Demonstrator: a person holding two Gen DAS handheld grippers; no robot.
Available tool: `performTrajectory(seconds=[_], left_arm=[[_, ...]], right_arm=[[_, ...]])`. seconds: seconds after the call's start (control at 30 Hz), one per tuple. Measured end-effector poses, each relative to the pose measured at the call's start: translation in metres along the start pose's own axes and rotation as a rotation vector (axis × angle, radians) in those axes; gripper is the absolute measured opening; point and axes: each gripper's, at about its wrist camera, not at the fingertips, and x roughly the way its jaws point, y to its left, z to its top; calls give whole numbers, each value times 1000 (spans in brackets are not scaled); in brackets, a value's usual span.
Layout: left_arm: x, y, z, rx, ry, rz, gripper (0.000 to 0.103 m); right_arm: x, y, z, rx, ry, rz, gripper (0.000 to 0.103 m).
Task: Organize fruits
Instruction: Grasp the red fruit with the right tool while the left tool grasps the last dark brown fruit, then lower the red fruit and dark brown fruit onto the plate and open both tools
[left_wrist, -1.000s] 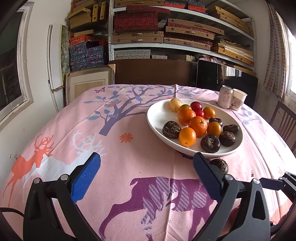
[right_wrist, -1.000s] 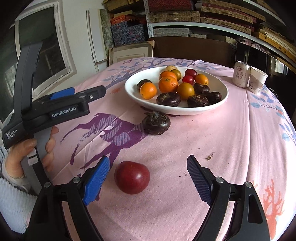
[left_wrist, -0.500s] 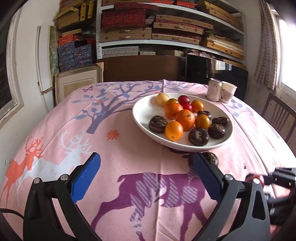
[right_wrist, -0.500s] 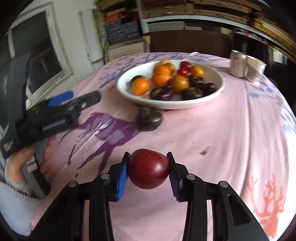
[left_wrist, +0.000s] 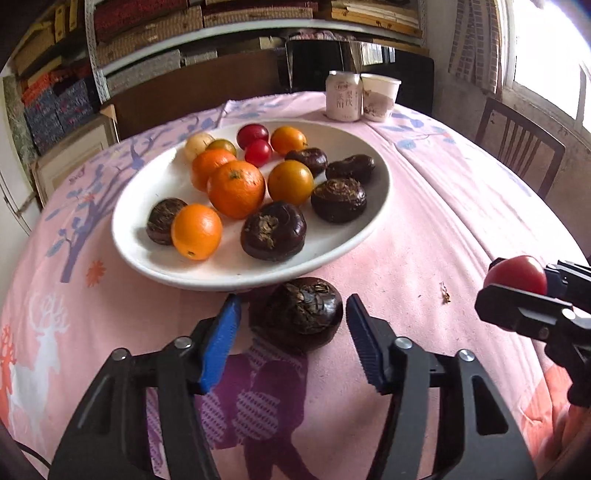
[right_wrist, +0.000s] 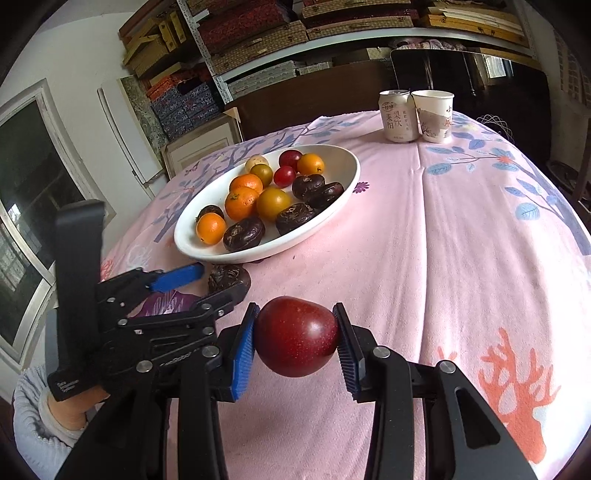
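Fingers, right gripper (right_wrist: 295, 341): blue pads pinched on both sides of a dark red plum (right_wrist: 296, 335), which hangs clear of the pink tablecloth (right_wrist: 424, 258), on the near side of the white bowl (right_wrist: 343, 199). In the left wrist view the same plum (left_wrist: 516, 275) shows at the far right, clamped in the right gripper (left_wrist: 517, 280).

Fingers, left gripper (left_wrist: 291, 343): jaws have just been closing; they now stand either side of a dark water chestnut (left_wrist: 295, 312) with a sliver of gap at each pad, not yet pressing. This chestnut (right_wrist: 227, 277) rests on the cloth just in front of the bowl's near rim (left_wrist: 207, 282), partly under its overhang.

Bowl contents: several oranges, the largest (left_wrist: 236, 188) near the centre; two small red fruits (left_wrist: 255, 142) toward the far side; a pale yellow fruit (left_wrist: 198, 144) at the far left; dark water chestnuts along the near and right sides, one (left_wrist: 273, 230) at the near edge.

Beyond the bowl: a drink can (right_wrist: 397, 116) and a paper cup (right_wrist: 433, 115) side by side, touching.

A sleeved hand (right_wrist: 62, 410) holds the left gripper's handle, left of the plum.
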Motion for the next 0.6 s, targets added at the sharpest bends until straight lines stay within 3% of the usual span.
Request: performTrajectory(seconds=[0.13, 0.37, 0.6], left_arm=[[5, 1, 0, -9, 13, -32, 45], [-31, 7, -22, -36, -72, -77, 44], [-74, 40, -35, -101, -155, -28, 44]], right_arm=[[-1, 1, 1, 0, -4, 9, 41], [1, -4, 1, 19, 6, -1, 41], [-2, -3, 2, 14, -15, 17, 41]])
